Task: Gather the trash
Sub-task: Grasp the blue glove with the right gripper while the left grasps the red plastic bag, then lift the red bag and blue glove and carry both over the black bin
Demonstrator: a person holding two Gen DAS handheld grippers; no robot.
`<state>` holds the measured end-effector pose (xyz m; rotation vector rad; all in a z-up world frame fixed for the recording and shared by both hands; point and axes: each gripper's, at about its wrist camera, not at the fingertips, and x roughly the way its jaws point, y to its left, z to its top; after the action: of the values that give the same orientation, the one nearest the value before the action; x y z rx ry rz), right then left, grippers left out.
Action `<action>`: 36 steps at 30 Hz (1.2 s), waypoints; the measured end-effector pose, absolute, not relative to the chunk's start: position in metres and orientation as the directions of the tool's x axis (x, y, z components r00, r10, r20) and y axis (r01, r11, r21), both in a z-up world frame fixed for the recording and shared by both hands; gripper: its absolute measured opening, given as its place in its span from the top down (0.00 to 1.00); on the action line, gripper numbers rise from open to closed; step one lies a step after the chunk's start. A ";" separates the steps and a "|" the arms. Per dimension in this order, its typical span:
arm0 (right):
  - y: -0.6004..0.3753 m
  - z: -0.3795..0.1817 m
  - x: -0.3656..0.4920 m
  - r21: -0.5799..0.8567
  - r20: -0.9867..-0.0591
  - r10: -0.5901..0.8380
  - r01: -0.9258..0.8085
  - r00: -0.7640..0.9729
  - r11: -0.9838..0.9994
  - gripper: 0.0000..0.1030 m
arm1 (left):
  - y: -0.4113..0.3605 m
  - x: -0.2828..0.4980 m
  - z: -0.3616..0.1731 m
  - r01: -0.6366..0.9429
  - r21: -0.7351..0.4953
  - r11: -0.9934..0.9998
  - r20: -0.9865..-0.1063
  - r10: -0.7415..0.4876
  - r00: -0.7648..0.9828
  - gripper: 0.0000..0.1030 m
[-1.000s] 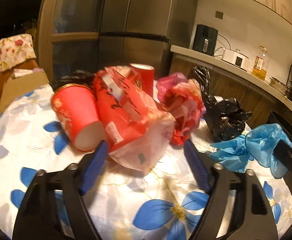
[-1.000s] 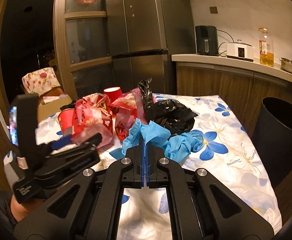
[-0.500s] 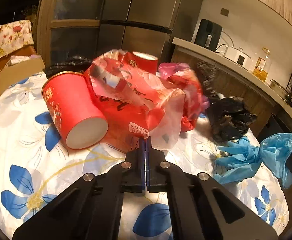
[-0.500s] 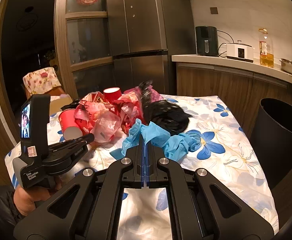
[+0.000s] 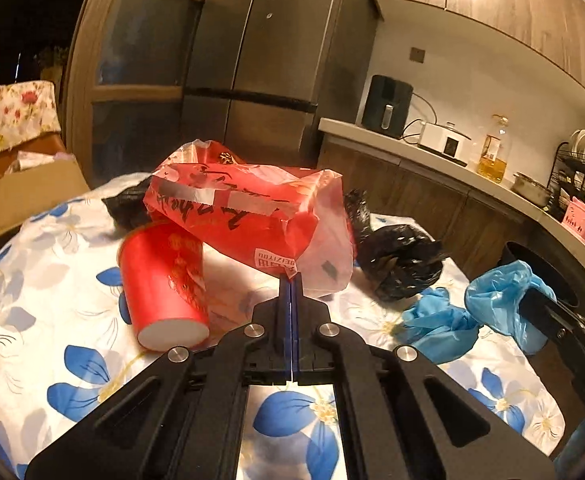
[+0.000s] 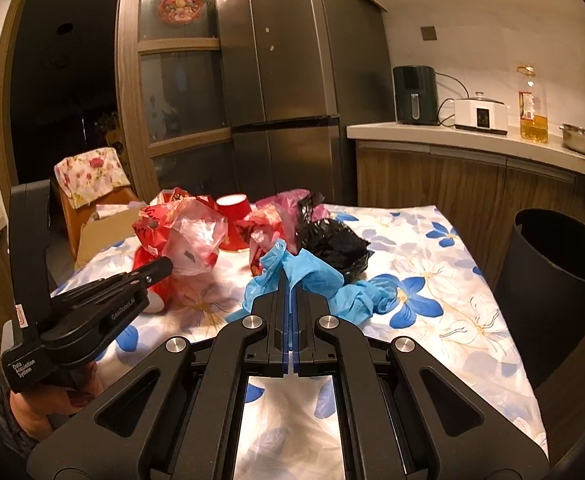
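My left gripper is shut on the corner of a red plastic wrapper and holds it lifted above the table; it shows in the right wrist view too. A red paper cup lies on its side under it. My right gripper is shut on a blue plastic glove, also in the left wrist view. A crumpled black bag lies behind the glove. A second red cup and a pink bag sit further back.
The table has a white cloth with blue flowers. A black trash bin stands to the table's right. A counter with appliances runs along the right wall. A fridge stands behind, and a cardboard box at the left.
My left gripper closed on the red wrapper and lifted it up off the table. The red cup below rolled slightly. My right gripper stayed shut on the blue glove.
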<state>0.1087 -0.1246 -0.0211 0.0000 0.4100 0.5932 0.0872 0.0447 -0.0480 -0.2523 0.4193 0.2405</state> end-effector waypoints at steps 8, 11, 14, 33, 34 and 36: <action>-0.148 0.003 0.098 0.118 -0.320 0.533 -0.525 0.783 0.843 0.99 | 0.037 0.077 -0.035 -0.259 -0.184 0.948 -0.399 0.169 0.901 1.00; -0.160 0.010 0.099 0.137 -0.305 0.523 -0.506 0.796 0.851 0.99 | 0.030 0.076 -0.030 -0.240 -0.176 0.955 -0.392 0.156 0.907 1.00; -0.172 0.013 0.100 0.144 -0.294 0.502 -0.482 0.813 0.864 0.99 | 0.022 0.076 -0.026 -0.221 -0.168 0.961 -0.381 0.143 0.913 1.00; -0.241 0.015 0.129 0.155 -0.291 0.367 -0.335 0.884 0.930 0.99 | -0.057 0.126 0.001 -0.052 -0.100 0.994 -0.338 0.015 0.941 1.00; -0.246 0.014 0.132 0.152 -0.293 0.354 -0.322 0.888 0.934 0.99 | -0.063 0.131 0.001 -0.038 -0.098 0.994 -0.341 0.003 0.940 1.00; -0.255 0.014 0.136 0.146 -0.295 0.331 -0.300 0.896 0.943 0.99 | -0.074 0.139 0.002 -0.016 -0.092 0.996 -0.342 -0.016 0.939 1.00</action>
<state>0.1362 -0.2548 0.0139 0.0979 0.3224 0.3273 0.1393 -0.0740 0.0018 -0.0943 0.3499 0.0002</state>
